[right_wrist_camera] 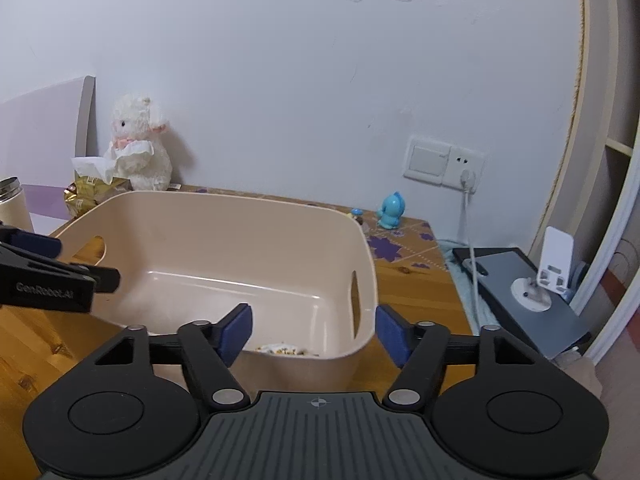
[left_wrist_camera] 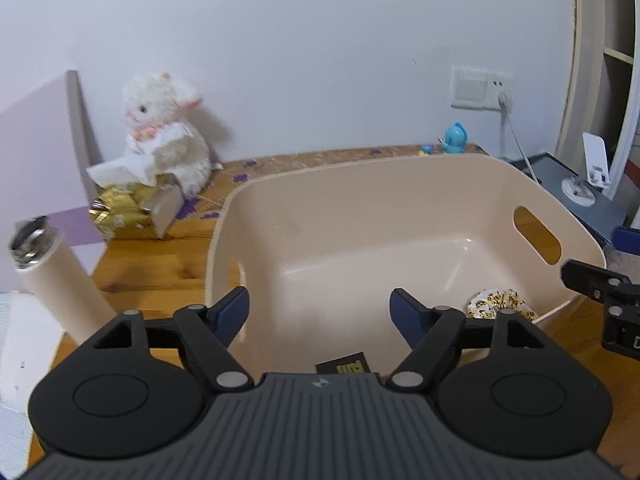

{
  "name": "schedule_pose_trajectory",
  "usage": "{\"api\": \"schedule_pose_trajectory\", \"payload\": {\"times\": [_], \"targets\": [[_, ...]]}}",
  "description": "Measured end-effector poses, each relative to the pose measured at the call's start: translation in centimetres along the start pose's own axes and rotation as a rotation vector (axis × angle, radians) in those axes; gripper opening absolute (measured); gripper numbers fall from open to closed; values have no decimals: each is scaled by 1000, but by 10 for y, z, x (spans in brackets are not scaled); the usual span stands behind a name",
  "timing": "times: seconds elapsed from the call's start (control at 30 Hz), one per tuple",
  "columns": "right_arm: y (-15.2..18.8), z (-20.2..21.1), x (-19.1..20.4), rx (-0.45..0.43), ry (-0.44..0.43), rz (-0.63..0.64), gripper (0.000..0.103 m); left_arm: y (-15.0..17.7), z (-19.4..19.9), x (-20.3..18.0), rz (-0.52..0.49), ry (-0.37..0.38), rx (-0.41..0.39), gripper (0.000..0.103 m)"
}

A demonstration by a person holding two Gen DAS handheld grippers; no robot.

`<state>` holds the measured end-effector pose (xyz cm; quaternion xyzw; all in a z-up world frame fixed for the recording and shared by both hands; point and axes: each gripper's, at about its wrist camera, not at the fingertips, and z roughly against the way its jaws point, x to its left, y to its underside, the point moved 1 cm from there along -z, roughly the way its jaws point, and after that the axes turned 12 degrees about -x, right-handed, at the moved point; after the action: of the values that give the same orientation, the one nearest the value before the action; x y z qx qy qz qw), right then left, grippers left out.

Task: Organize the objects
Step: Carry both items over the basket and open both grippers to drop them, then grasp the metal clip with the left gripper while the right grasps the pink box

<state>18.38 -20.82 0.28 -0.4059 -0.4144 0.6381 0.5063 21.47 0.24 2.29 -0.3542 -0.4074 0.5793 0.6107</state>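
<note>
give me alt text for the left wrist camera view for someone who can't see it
The open left gripper hovers over a beige plastic bin on a wooden table; inside the bin lie a patterned scrunchie and a small dark packet. To the left stand a capless cream bottle, a gold tissue pack and a white plush toy.

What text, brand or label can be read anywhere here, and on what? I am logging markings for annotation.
"GenRobot.AI": on the side of the left hand-held gripper, seen from the right wrist view.
Yellow print on the small dark card in the beige bin: too blurred to read.
Labels on the gold packet: too small to read.
Nothing else legible.
</note>
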Motion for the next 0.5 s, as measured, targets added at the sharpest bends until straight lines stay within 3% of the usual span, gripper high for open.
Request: {"api": "schedule_pose_trajectory", "payload": {"times": [0.1,0.3,0.5], "targets": [[0,14,-7,-14,6,-5,75,1,16,3,7,-25,-8,90],[7,39,-19,-10,26,-1,77,12,42,8,-10,-29,-2,91],[28,49,-29,49,36,-7,78,34,51,13,-9,-27,43,91]]}}
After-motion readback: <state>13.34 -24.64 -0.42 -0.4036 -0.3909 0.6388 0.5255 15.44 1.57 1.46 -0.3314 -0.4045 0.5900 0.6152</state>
